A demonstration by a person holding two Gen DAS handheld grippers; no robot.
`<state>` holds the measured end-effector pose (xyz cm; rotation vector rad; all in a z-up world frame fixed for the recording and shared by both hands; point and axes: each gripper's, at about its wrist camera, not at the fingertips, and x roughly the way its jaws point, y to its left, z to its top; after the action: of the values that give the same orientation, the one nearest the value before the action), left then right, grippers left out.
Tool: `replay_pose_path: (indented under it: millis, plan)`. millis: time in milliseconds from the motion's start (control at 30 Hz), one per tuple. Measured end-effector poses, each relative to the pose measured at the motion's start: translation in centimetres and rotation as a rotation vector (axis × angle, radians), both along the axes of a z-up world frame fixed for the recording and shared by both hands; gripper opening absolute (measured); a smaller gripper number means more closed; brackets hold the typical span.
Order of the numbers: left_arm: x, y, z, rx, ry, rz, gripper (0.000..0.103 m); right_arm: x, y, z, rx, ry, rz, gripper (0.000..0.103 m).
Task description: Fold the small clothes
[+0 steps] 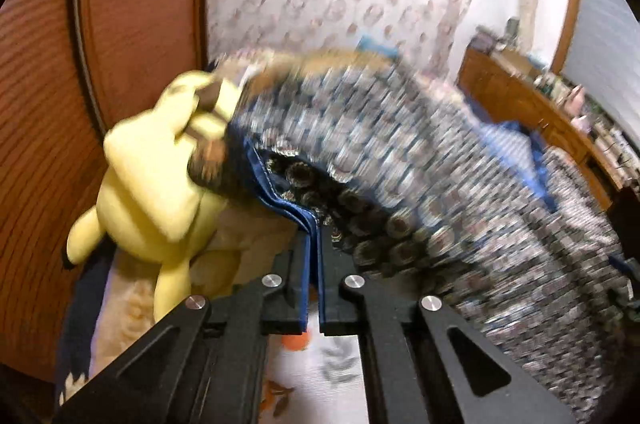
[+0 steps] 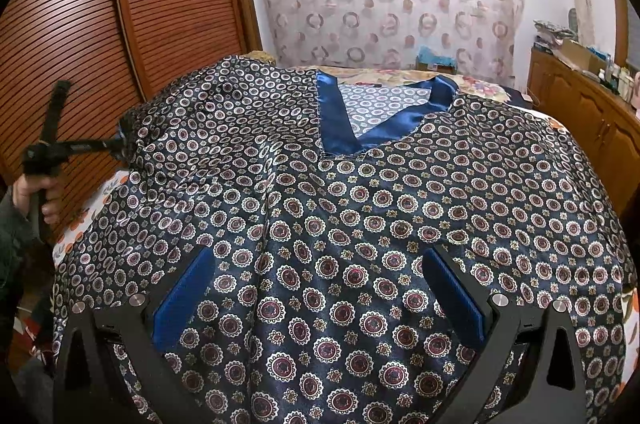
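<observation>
The shirt (image 2: 360,224) lies flat on the bed (image 2: 624,312), front side up. Its blue neck band (image 2: 332,112) is at 12 o'clock in the right wrist view, and its bottom edge is down at 6 o'clock. So the shirt's long way runs from 6 to 12. The sleeve (image 2: 160,116) sticks out toward 10 o'clock.

The left gripper (image 1: 314,252) is pressed together and pinching the blue hem of that sleeve (image 1: 280,184). The left wrist view is blurry, so I think it is the sleeve end, but I am not sure. A yellow stuffed toy (image 1: 160,176) sits at 9 o'clock from it.

The right gripper (image 2: 320,288) is spread wide, just over the belly of the shirt, holding nothing.

The left one is nearer the sleeve. The fold should go toward 3 o'clock, across the chest.
</observation>
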<state>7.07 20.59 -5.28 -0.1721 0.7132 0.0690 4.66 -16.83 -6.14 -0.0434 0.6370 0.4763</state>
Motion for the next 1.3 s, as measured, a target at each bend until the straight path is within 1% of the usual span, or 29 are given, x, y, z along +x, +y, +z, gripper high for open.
replay_pose_path:
  millis: [133, 267, 333, 433, 533, 567, 600, 633, 667, 700, 733, 767, 800, 833, 867, 967, 1033, 1167, 1300]
  plan:
    - [0.0, -2.8, 4.7, 0.04, -0.089, -0.076, 0.003, 0.0, 0.0, 0.0, 0.0, 0.0, -0.001, 0.103]
    - [1.6, -6.6, 7.8, 0.087, -0.137, -0.175, 0.003, 0.0, 0.0, 0.0, -0.001, 0.001, 0.0, 0.103]
    - [3.0, -8.4, 8.5, 0.105, -0.137, -0.226, 0.003, 0.0, 0.0, 0.0, -0.001, 0.001, -0.001, 0.103]
    - [4.6, -11.5, 8.5, 0.112, -0.11, -0.307, 0.004, -0.2, -0.1, 0.0, 0.002, 0.0, 0.0, 0.103]
    - [5.1, -14.2, 7.8, 0.123, -0.082, -0.345, 0.004, -0.2, -0.2, -0.1, 0.011, 0.005, -0.001, 0.103]
    - [5.0, -14.6, 7.4, 0.117, -0.071, -0.359, 0.007, -0.2, -0.3, 0.0, 0.014, 0.008, -0.002, 0.103]
    - [4.8, -14.8, 7.2, 0.107, -0.066, -0.368, 0.015, -0.1, -0.3, 0.0, 0.017, 0.01, -0.002, 0.103]
    - [4.6, -14.9, 7.0, 0.102, -0.061, -0.368, 0.02, -0.1, -0.4, 0.0, 0.019, 0.011, -0.001, 0.103]
    - [4.3, -14.7, 6.8, 0.102, -0.06, -0.361, 0.032, 0.0, -0.4, 0.1, 0.021, 0.012, 0.0, 0.103]
    - [3.9, -14.4, 6.7, 0.102, -0.063, -0.355, 0.041, 0.0, -0.5, 0.1, 0.022, 0.012, 0.001, 0.103]
    - [3.6, -14.3, 6.7, 0.102, -0.068, -0.35, 0.043, -0.1, -0.4, 0.0, 0.021, 0.011, 0.002, 0.103]
    - [3.3, -14.1, 6.8, 0.104, -0.071, -0.339, 0.049, -0.1, -0.4, 0.1, 0.02, 0.012, 0.003, 0.103]
    - [2.8, -13.4, 6.7, 0.101, -0.075, -0.326, 0.062, -0.2, -0.4, 0.1, 0.019, 0.012, 0.004, 0.103]
    - [2.5, -13.1, 6.5, 0.098, -0.078, -0.316, 0.07, -0.2, -0.4, 0.1, 0.017, 0.013, 0.005, 0.103]
    - [2.2, -12.7, 6.4, 0.093, -0.083, -0.303, 0.083, -0.2, -0.4, 0.2, 0.017, 0.016, 0.008, 0.103]
    - [1.0, -11.1, 5.8, 0.076, -0.088, -0.268, 0.083, 0.1, -0.3, 0.4, 0.014, 0.026, 0.03, 0.103]
    - [0.2, -10.1, 5.2, 0.072, -0.093, -0.229, 0.083, 0.2, 0.0, 1.0, -0.005, 0.015, 0.049, 0.103]
    - [-1.3, -8.4, 4.1, 0.06, -0.107, -0.159, 0.083, 1.1, 0.9, 3.5, -0.019, -0.029, 0.101, 0.102]
    - [-2.5, -7.4, 3.5, 0.039, -0.121, -0.123, 0.083, 2.4, 3.5, 6.2, -0.064, -0.091, 0.175, 0.1]
